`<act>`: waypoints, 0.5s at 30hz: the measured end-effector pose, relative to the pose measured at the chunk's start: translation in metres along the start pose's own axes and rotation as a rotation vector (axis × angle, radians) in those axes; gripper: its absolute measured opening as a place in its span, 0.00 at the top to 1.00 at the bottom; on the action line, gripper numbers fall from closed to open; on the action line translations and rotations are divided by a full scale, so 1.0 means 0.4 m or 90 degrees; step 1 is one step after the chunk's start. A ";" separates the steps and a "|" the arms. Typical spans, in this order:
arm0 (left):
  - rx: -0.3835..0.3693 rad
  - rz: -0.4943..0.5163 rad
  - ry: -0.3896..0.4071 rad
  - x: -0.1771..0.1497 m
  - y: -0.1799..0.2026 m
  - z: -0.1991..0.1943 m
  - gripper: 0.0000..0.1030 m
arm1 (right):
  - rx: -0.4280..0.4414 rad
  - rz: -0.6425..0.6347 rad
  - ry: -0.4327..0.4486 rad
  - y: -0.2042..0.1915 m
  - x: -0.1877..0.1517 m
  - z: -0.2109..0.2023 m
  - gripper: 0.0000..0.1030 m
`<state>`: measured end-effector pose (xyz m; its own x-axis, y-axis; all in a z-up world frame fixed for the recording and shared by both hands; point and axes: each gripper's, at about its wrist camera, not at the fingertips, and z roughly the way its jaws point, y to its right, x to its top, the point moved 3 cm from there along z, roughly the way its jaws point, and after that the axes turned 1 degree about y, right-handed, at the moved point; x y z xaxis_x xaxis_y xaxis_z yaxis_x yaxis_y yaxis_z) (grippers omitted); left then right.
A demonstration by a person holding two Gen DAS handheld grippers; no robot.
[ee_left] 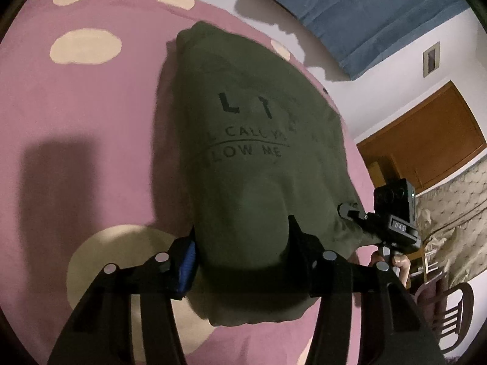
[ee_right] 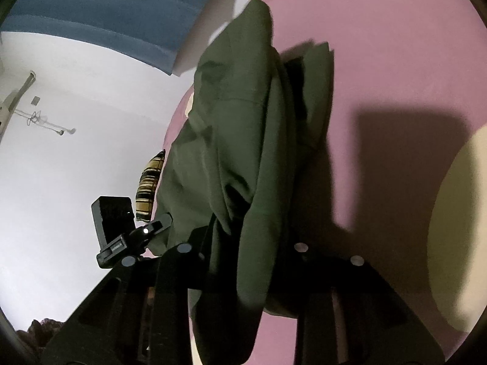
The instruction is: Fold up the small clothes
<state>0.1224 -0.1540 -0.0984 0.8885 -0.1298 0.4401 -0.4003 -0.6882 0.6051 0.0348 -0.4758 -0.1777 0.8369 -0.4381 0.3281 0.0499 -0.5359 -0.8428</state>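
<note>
An olive-green T-shirt (ee_left: pixel 243 121) with black lettering lies on a pink bed cover (ee_left: pixel 76 106) with cream spots. My left gripper (ee_left: pixel 243 243) has the shirt's near edge bunched between its fingers, and the cloth fills the gap. The other gripper (ee_left: pixel 350 210) bites the shirt's right edge in this view. In the right wrist view the shirt (ee_right: pixel 237 121) is lifted in folds, and my right gripper (ee_right: pixel 249 237) is shut on a hanging fold of it. The left gripper (ee_right: pixel 158 222) shows there at the shirt's left edge.
A blue padded headboard (ee_left: pixel 365 9) stands at the far end of the bed. A wooden door (ee_left: pixel 426 140) and a dark chair (ee_left: pixel 450 310) are to the right. A hand (ee_left: pixel 398 261) holds the right tool. A striped cushion (ee_right: pixel 150 182) lies behind the shirt.
</note>
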 end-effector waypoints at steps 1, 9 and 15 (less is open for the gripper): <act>-0.003 -0.003 -0.001 -0.007 -0.010 0.009 0.48 | 0.008 0.010 0.000 0.015 0.001 -0.003 0.73; -0.027 0.010 0.011 -0.004 -0.022 0.016 0.46 | 0.038 0.013 0.017 0.060 0.005 -0.014 0.74; -0.028 0.013 0.017 -0.015 -0.024 0.006 0.45 | 0.047 0.014 0.022 0.057 0.003 -0.022 0.74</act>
<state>0.1213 -0.1481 -0.1085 0.8737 -0.1247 0.4701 -0.4288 -0.6537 0.6235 0.0322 -0.4950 -0.1928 0.8194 -0.4740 0.3224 0.0725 -0.4722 -0.8785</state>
